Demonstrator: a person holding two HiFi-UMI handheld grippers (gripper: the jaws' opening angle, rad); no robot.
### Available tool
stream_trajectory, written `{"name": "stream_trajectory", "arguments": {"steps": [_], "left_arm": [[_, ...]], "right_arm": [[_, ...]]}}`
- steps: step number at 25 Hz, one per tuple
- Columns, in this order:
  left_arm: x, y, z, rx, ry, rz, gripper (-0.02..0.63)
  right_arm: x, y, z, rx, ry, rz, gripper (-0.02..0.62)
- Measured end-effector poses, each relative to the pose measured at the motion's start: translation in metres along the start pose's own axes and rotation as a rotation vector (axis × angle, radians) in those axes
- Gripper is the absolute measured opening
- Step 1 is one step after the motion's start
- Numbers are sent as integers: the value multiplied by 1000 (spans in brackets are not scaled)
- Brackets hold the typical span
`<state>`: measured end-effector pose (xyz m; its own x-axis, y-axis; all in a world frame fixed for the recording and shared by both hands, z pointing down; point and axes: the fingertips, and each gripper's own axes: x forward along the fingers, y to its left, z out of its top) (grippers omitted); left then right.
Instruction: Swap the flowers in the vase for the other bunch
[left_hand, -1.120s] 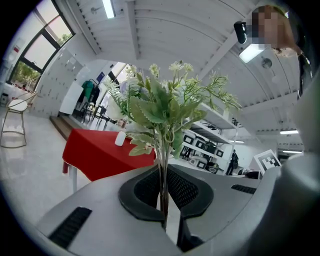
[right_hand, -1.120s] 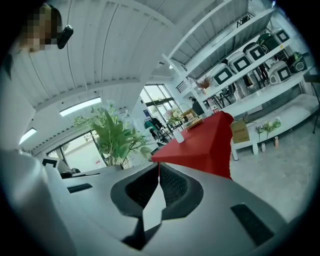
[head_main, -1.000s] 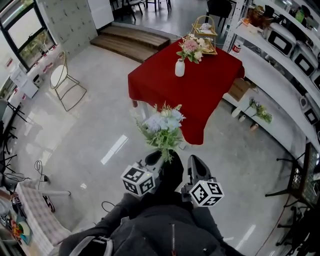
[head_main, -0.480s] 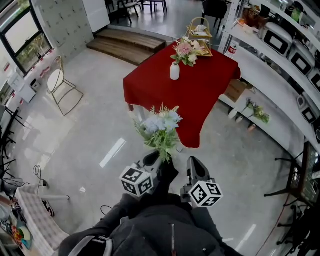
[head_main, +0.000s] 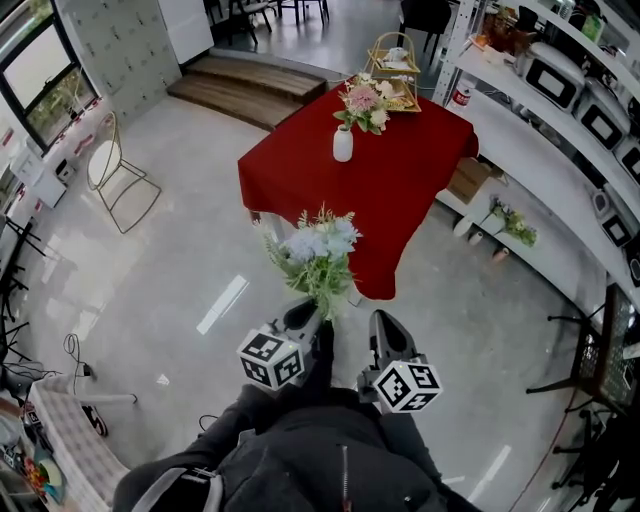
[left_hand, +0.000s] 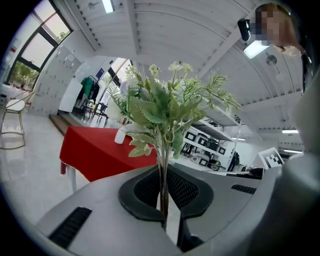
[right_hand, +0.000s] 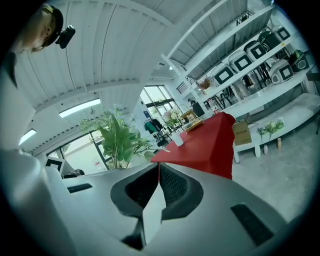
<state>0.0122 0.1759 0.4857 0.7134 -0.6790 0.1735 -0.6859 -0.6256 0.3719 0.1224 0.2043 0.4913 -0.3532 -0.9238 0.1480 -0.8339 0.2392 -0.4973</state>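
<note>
Left gripper (head_main: 305, 318), in the head view, held the pale-blue bunch (head_main: 318, 250) upright, well short of the red table (head_main: 410, 190) bearing the vase (head_main: 343, 143) of pink flowers (head_main: 362, 100); right gripper (head_main: 385, 328) sat beside it. Only the left gripper view showed jaws pinching the stems (left_hand: 163, 180) low. Right gripper view showed jaws clenched, empty, and probably best opened to lift out the pink flowers first.

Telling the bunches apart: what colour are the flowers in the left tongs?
Pale blue and white flowers; clearest in the head view.

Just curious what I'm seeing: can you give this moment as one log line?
left gripper: shut on blue bunch | right gripper: shut, empty | vase: holds pink flowers, on red table
</note>
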Motion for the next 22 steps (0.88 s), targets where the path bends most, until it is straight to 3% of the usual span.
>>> {"name": "stream_trajectory", "arguments": {"steps": [14, 22], "left_arm": [[27, 45, 33, 14, -21, 52, 20], [70, 78, 63, 15, -42, 50, 20]], "right_arm": [[67, 2, 14, 10, 12, 44, 12], [123, -2, 33, 3, 24, 73, 12]]}}
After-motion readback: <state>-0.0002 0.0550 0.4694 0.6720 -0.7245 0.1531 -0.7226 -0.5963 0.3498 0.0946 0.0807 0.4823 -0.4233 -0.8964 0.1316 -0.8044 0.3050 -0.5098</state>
